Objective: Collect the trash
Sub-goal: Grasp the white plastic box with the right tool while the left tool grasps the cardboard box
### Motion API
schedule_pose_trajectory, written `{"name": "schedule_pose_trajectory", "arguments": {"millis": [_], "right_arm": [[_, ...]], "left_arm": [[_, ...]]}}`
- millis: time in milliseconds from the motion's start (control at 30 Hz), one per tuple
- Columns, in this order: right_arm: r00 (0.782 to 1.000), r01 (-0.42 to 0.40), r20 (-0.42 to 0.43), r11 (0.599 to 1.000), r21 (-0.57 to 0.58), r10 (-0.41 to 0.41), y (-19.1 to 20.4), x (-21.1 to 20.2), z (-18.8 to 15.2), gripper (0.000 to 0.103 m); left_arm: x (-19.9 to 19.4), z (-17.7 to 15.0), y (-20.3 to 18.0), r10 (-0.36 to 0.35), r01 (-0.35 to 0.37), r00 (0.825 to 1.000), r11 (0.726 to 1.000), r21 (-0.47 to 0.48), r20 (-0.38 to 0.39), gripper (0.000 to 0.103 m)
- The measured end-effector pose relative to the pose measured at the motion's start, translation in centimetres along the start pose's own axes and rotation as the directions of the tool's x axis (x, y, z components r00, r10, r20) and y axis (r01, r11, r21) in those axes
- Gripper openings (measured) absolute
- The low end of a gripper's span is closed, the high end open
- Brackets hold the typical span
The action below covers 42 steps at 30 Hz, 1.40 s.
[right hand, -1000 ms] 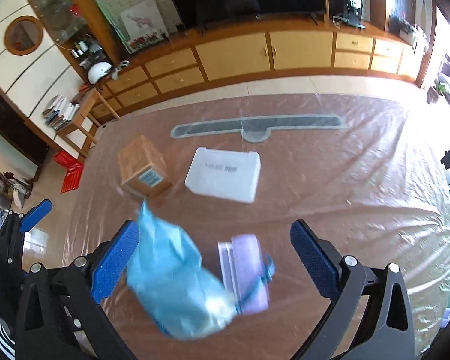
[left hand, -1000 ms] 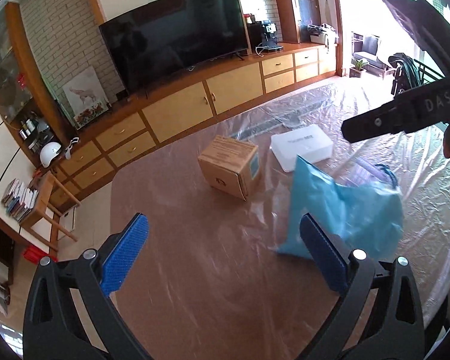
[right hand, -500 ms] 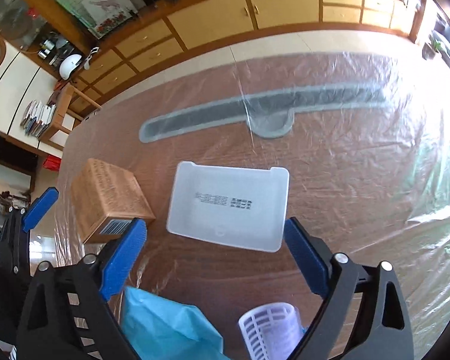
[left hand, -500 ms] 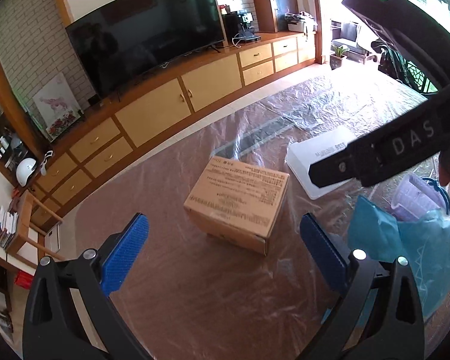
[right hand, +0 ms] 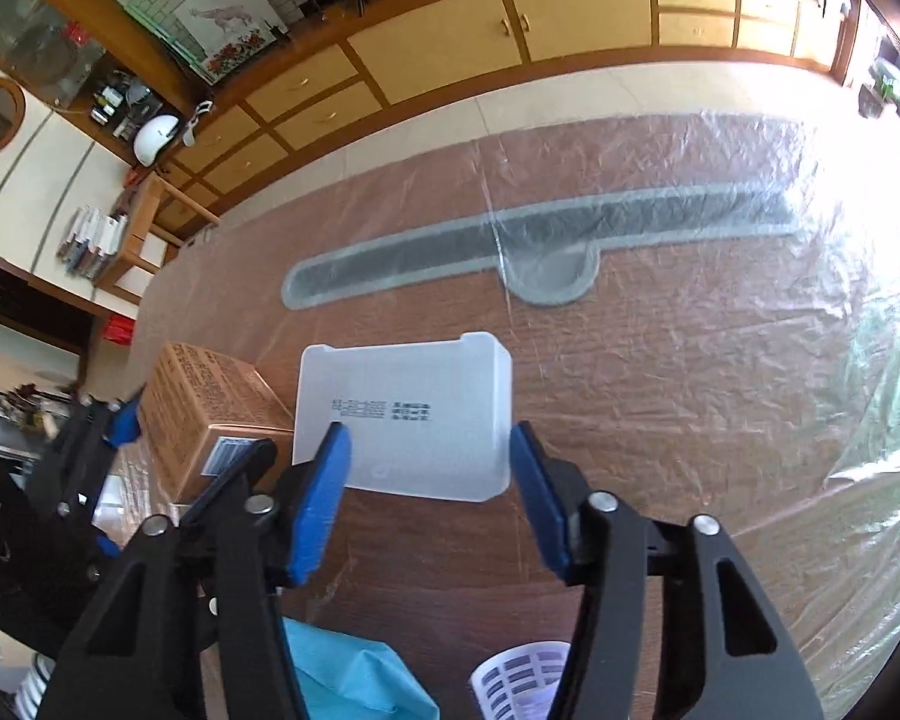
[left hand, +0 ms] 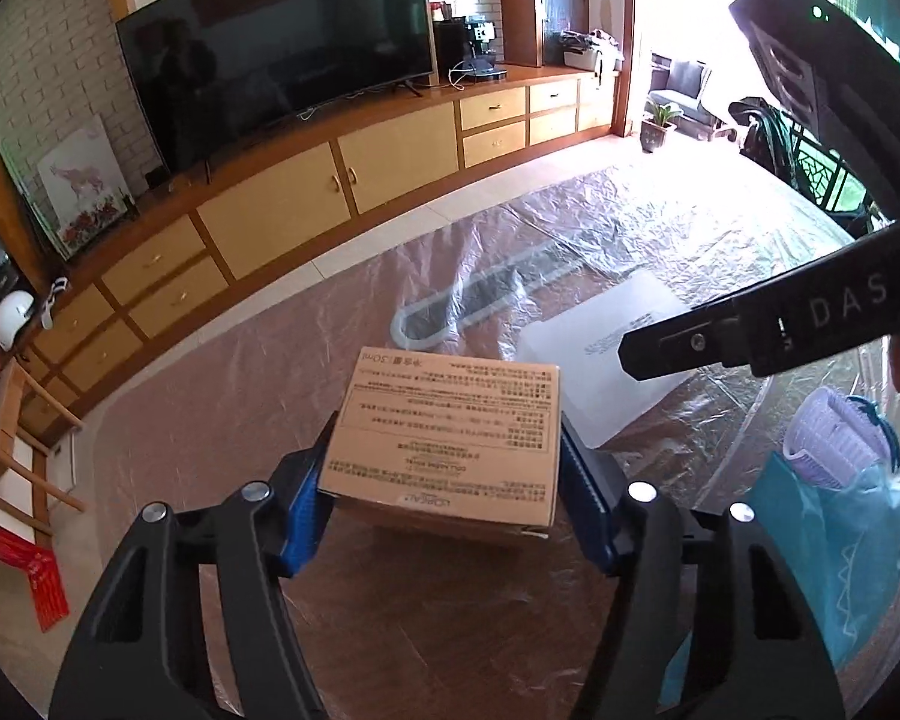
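Note:
A brown cardboard box (left hand: 450, 432) sits on the plastic-covered table; my left gripper (left hand: 444, 498) is shut on its two sides. It also shows in the right wrist view (right hand: 210, 402). A white translucent plastic box (right hand: 408, 414) lies beside it; my right gripper (right hand: 429, 498) straddles its near end, pads at its sides, and contact is unclear. The white box also shows in the left wrist view (left hand: 600, 360). A blue trash bag (left hand: 840, 546) lining a lilac basket (left hand: 834, 432) stands at the near right.
The table (right hand: 690, 390) is wrapped in clear film with a grey inlay strip (right hand: 540, 234). A TV cabinet (left hand: 330, 192) runs along the far wall. A small wooden stool (left hand: 12, 456) stands at the left of the table.
My left gripper moved forward and closed on the cardboard box. My right gripper moved down and narrowed around the white plastic box.

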State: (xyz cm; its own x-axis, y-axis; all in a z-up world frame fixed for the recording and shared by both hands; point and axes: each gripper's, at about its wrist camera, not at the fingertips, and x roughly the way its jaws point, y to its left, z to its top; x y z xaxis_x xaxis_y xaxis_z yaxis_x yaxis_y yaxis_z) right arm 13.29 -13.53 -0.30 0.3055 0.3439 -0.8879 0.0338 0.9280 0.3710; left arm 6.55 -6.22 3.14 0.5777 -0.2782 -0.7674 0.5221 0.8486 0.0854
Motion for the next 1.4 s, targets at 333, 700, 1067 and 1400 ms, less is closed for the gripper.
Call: {"name": "schedule_pose_trajectory", "arguments": {"millis": [333, 700, 1067, 1400], "right_arm": [[0.998, 0.059, 0.029, 0.998, -0.018, -0.059, 1.9, 0.8, 0.1, 0.091], [0.983, 0.181, 0.057, 0.969, -0.171, -0.173, 5.7, 2.6, 0.3, 0.082], [0.999, -0.026, 0.035, 0.999, -0.044, 0.028, 1.7, -0.2, -0.3, 0.081], [0.984, -0.176, 0.031, 0.981, 0.084, 0.174, -1.4, -2.0, -1.9, 0.081]], "left_arm": [[-1.9, -1.0, 0.6, 0.044, -0.042, 0.999, 0.998, -0.056, 0.027, 0.06], [-3.1, -2.5, 2.2, 0.106, -0.105, 0.994, 0.989, -0.108, 0.007, 0.06], [-4.5, -3.2, 1.1, 0.107, -0.104, 0.994, 0.985, -0.136, 0.02, 0.06], [-6.2, -3.2, 0.3, 0.113, -0.106, 0.993, 0.983, -0.149, 0.038, 0.06]]}}
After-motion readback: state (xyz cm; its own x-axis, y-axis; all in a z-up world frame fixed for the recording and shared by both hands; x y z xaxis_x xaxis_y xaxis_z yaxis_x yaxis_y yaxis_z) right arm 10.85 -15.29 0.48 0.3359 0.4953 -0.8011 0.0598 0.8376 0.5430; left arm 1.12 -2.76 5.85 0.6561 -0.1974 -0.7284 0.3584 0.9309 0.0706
